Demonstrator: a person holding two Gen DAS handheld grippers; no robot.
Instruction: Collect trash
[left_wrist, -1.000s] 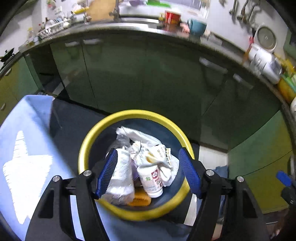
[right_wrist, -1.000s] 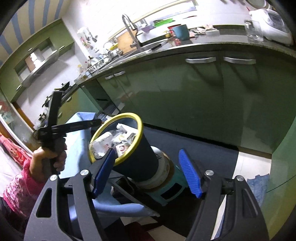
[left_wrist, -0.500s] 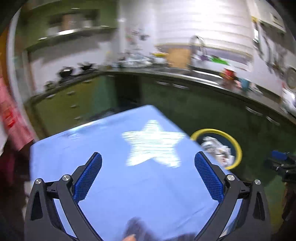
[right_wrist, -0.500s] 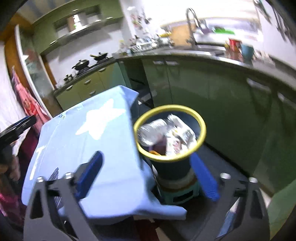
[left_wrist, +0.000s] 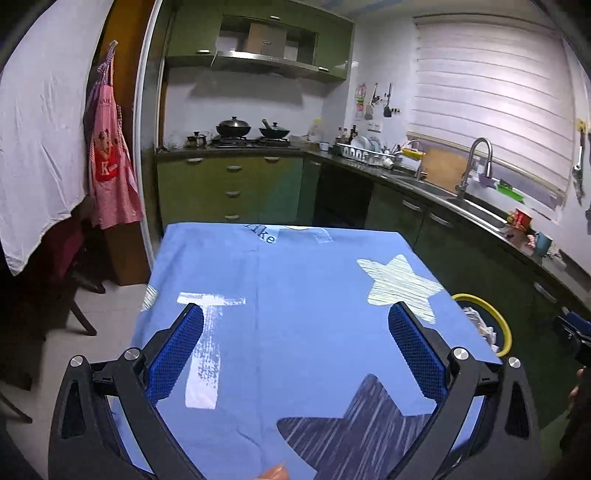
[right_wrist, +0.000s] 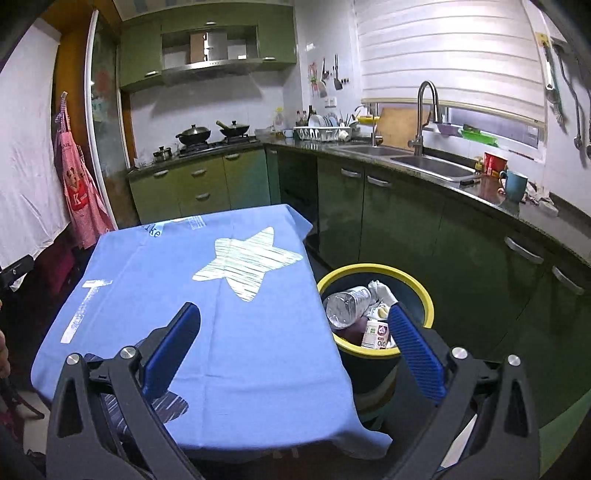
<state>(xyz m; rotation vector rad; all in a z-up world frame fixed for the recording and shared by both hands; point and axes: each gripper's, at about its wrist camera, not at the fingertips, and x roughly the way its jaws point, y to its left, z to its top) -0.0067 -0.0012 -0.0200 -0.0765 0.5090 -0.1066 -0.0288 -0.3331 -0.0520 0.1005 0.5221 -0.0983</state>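
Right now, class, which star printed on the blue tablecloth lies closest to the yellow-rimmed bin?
The pale, whitish star, printed on the tablecloth nearer the bin. The dark navy star sits at the near edge, by the right gripper.

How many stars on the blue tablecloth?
2. A pale star on the tablecloth's bin side, and a dark star at its near edge, partly behind the left gripper. None seems hidden.
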